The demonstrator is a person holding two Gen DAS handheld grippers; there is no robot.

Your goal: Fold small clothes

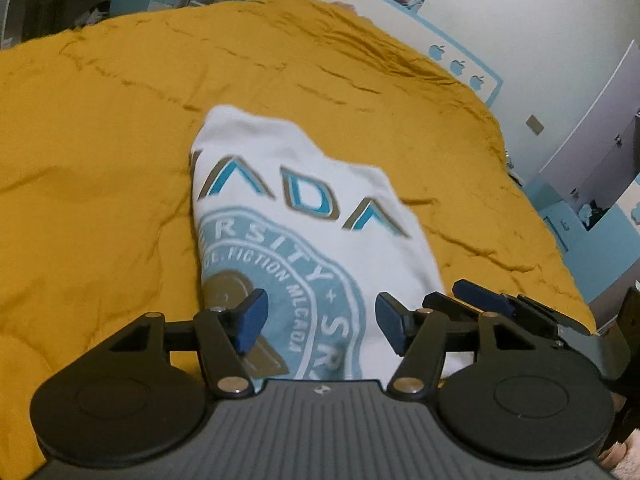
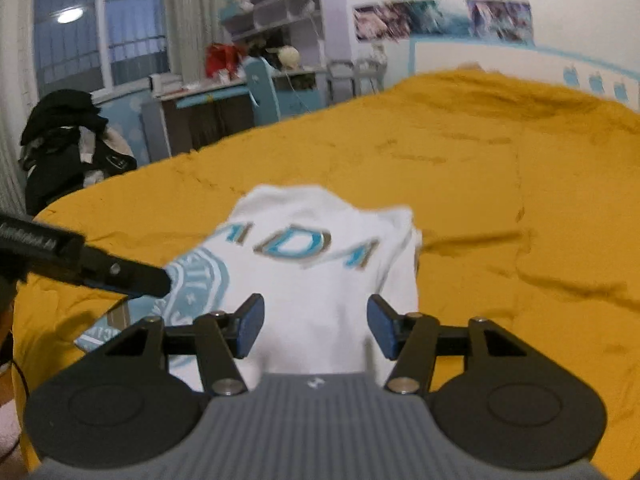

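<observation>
Left tool and right tool both gape wide, gripping nothing. The folded white shirt lies on the yellow bed at twelve o'clock, beneath their fingers.

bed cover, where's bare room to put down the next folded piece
The yellow bed cover is bare to the right of the white shirt, and beyond it up to the headboard. It is bare left of the shirt too. The near edge is crowded: both open grippers hover there.
</observation>
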